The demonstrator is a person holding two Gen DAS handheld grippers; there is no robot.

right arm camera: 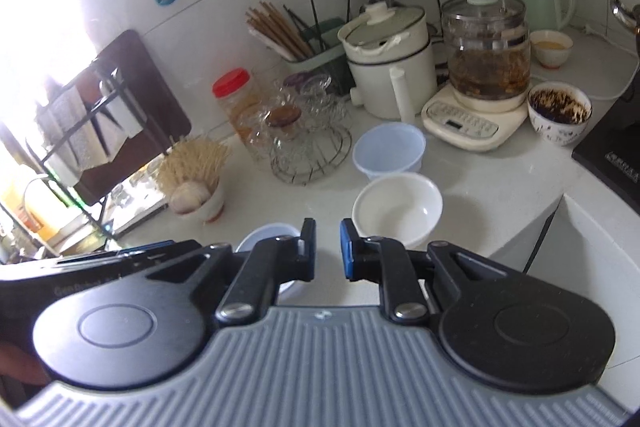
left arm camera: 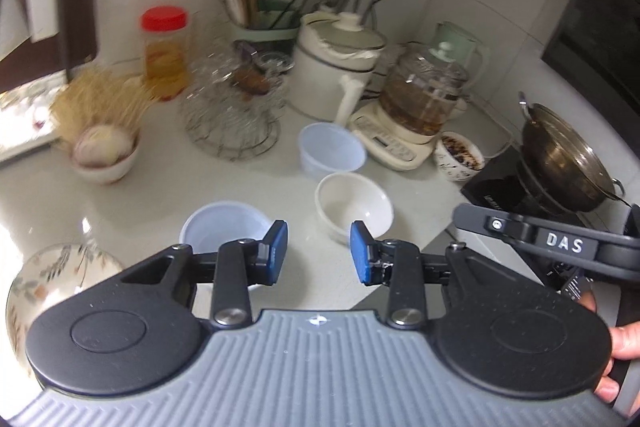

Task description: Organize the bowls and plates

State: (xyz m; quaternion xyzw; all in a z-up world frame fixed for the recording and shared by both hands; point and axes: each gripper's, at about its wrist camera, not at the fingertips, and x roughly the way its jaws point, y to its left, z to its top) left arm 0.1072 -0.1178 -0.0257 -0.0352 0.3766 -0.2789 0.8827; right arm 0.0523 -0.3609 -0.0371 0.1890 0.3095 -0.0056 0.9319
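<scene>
Left gripper (left arm camera: 319,252) jaws apart, empty; right gripper (right arm camera: 327,250) nearly closed, empty, arm marked "DAS"; white bowl (left arm camera: 353,207) beyond.

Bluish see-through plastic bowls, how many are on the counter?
2. One bluish see-through plastic bowl sits in front of the cream kettle base; the other is nearer, behind the left gripper. More could hide under the grippers.

Only thing I can properly read is "DAS" in white letters on the black arm of the right gripper (left arm camera: 560,243), seen from the left wrist camera. The induction cooker (right arm camera: 612,163) has a white logo on its front edge, but it's too blurry, so no clue.
</scene>
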